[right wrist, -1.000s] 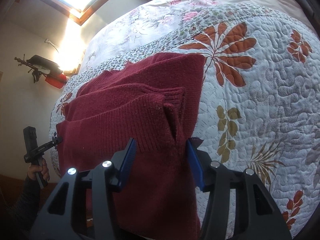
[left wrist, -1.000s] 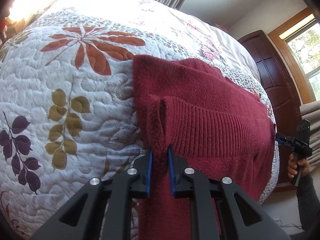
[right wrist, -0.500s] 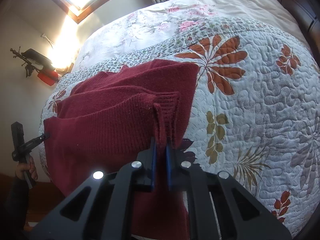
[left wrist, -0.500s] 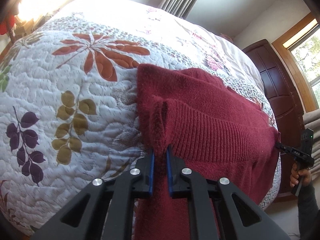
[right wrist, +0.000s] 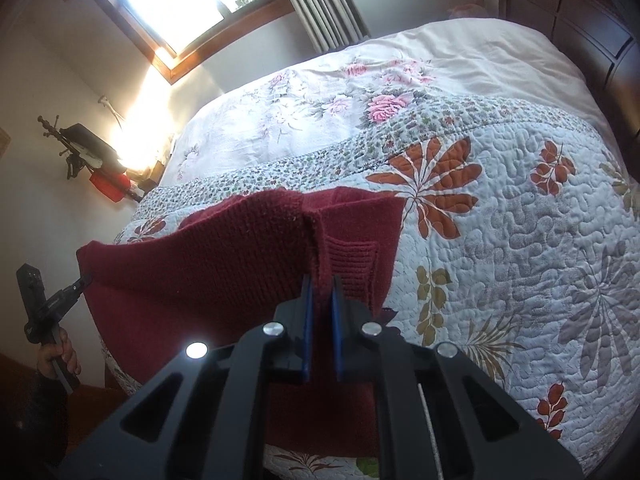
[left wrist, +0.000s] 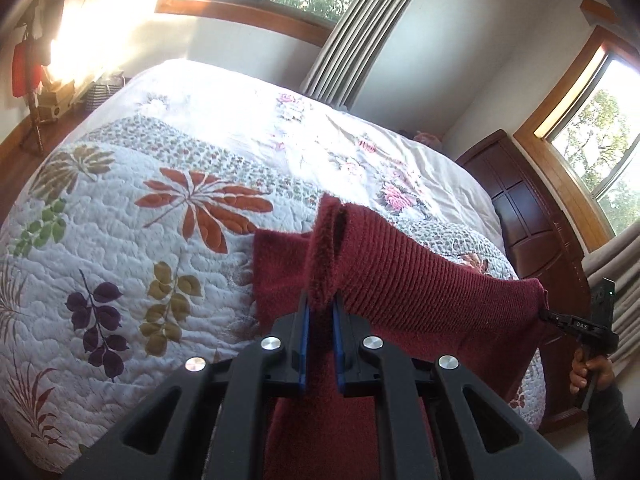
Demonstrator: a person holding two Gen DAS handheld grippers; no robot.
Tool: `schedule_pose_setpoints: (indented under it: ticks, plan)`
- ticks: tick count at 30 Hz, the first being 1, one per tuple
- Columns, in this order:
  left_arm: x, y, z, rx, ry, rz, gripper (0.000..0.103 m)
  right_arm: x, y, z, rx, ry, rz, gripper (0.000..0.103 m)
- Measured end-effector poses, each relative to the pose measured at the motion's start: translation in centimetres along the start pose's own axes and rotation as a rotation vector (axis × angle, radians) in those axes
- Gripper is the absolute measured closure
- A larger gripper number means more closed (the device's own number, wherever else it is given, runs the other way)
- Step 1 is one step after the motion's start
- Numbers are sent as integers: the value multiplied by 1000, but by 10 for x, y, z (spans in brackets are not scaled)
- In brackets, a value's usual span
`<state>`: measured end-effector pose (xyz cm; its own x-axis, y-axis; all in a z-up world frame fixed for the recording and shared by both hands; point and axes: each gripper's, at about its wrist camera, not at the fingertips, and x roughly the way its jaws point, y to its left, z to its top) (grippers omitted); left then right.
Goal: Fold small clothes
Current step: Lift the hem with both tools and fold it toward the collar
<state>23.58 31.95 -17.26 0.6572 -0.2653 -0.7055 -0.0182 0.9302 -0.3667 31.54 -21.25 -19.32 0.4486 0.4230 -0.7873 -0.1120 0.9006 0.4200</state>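
Both grippers are pinched tight on one dark red knitted sweater (left wrist: 420,284), each clamping a corner of its ribbed hem. The left gripper (left wrist: 320,320) has its blue-lined fingers (left wrist: 302,344) pressed together on the fuzzy edge; the right gripper (right wrist: 320,304) grips the opposite corner the same way. The hem hangs stretched between the two, lifted above the quilted bedspread (left wrist: 120,240), while the rest of the sweater lies on it. Two grippers, one garment, one bed, and two windows in the left view.
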Motion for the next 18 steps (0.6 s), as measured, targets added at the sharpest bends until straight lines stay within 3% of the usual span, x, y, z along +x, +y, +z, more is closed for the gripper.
schedule_pose_setpoints:
  ticks: [9,18]
  plan:
    - [19,-14,56,73,-28,-21,94,6,6,51,-37,-55,-5,96]
    - [78,-6,112,60,36,-52,94,42,-10,107,0,-49,-6,96]
